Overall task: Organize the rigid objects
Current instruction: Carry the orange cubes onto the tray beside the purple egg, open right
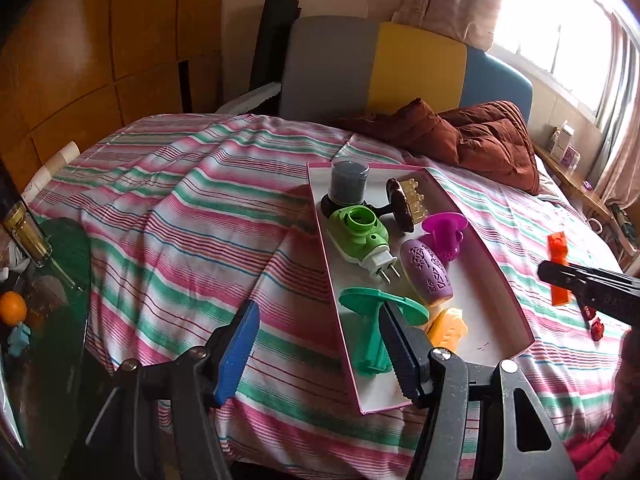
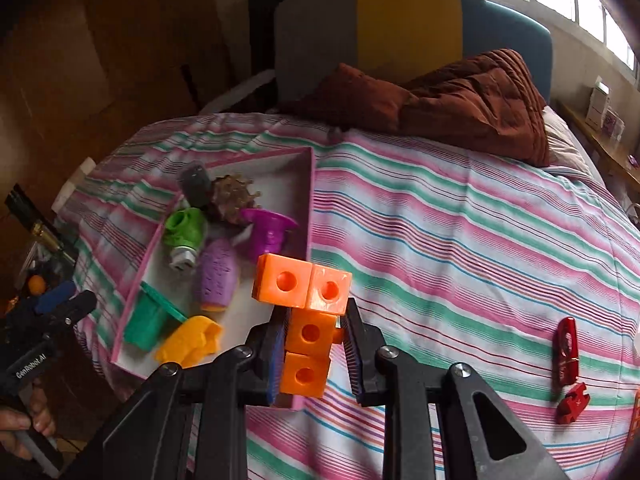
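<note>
Our right tongs [image 2: 312,344] gripped the orange plastic block piece [image 2: 306,312], long axis upright, with the pink-rimmed white cardboard tray [image 2: 310,200] to their left; our left tongs [image 1: 320,344] hung open, empty.

Window [image 1: 560,20] glare; edges seemingly warped.

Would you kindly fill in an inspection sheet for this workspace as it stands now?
Surface: striped bedsheet, wrinkled.
Job's things: pink tray holding toys; orange cube block held; red pieces lying on the sheet.
Clutter: brown quilt at the headboard.
Grippers: left gripper open above the tray's near end; right gripper shut on the block.
Cables: nothing seen.
Surroundings: window, wooden wardrobe.
</note>
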Demonstrator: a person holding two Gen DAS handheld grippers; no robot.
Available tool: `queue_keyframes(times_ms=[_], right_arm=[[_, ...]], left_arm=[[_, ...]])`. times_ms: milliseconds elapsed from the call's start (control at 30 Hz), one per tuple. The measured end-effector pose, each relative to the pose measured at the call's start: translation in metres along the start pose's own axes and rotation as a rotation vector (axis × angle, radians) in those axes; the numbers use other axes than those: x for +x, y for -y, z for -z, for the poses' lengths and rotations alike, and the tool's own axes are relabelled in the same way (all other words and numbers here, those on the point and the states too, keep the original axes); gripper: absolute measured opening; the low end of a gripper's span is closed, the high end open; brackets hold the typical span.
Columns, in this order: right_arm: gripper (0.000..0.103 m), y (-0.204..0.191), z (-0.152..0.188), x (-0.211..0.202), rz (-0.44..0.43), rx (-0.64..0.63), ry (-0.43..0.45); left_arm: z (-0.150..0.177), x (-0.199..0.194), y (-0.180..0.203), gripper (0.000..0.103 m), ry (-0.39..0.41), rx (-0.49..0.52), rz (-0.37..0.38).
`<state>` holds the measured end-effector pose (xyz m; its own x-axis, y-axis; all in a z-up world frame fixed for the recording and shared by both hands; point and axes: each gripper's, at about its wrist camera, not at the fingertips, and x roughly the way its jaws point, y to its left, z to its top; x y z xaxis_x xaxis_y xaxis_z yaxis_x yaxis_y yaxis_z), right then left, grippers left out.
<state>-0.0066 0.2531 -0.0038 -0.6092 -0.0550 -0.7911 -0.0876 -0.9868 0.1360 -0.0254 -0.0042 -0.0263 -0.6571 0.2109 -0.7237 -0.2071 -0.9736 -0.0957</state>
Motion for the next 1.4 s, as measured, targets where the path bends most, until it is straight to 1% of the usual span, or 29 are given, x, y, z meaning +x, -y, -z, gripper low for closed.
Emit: queue_keyframes(times_ms=[100, 200, 267, 300, 367, 500, 600, 667, 767, 867, 1000, 1300, 1400], right_arm=[[0.025, -0.024, -0.005, 0.016, -0.018, -0.04, -0.019], [0.025, -0.039, -0.007, 0.033, -0.024, -0.064, -0.048], [0.025, -0.047, -0.008, 0.046, 0.028, -0.093, -0.064], [0.025, -0.048, -0.009, 0.052, 0.038, -0.093, -0.075], [0.025, -0.05, -0.011, 0.063, 0.032, -0.09, -0.093], [0.026, -0.056, -0.013, 0.084, 0.081, -0.137, -0.131], [0.027, -0.058, -0.012, 0.096, 0.152, -0.162, -0.15], [0.029, -0.055, -0.011, 0.099, 0.151, -0.152, -0.152], [0.034, -0.054, -0.009, 0.098, 0.158, -0.151, -0.15], [0.039, -0.052, -0.008, 0.092, 0.135, -0.14, -0.134], [0.039, -0.051, -0.006, 0.082, 0.122, -0.139, -0.102], [0.039, -0.046, 0.001, 0.044, 0.08, -0.11, 0.013], [0.039, -0.047, 0.003, 0.035, 0.068, -0.123, 0.031]], left_arm=[[0.0, 0.0, -0.001, 0.063, -0.002, 0.002, 0.001], [0.0, 0.001, -0.002, 0.063, -0.004, -0.003, 0.003], [0.0, 0.001, -0.003, 0.063, -0.003, -0.002, 0.001], [0.001, 0.001, -0.003, 0.063, -0.004, -0.003, -0.001], [0.001, 0.002, -0.005, 0.063, -0.006, -0.01, -0.002], [0.002, 0.005, -0.008, 0.063, -0.014, -0.012, -0.011], [0.001, 0.004, -0.01, 0.063, -0.01, -0.014, -0.017], [0.0, 0.003, -0.012, 0.063, -0.005, -0.018, -0.023], [0.0, 0.003, -0.014, 0.063, -0.005, -0.025, -0.026], [0.001, 0.002, -0.013, 0.063, -0.005, -0.021, -0.03], [0.001, 0.001, -0.012, 0.063, -0.005, -0.017, -0.033], [0.001, -0.002, -0.009, 0.063, 0.001, -0.007, -0.045], [0.001, -0.003, -0.007, 0.063, 0.001, 0.003, -0.048]])
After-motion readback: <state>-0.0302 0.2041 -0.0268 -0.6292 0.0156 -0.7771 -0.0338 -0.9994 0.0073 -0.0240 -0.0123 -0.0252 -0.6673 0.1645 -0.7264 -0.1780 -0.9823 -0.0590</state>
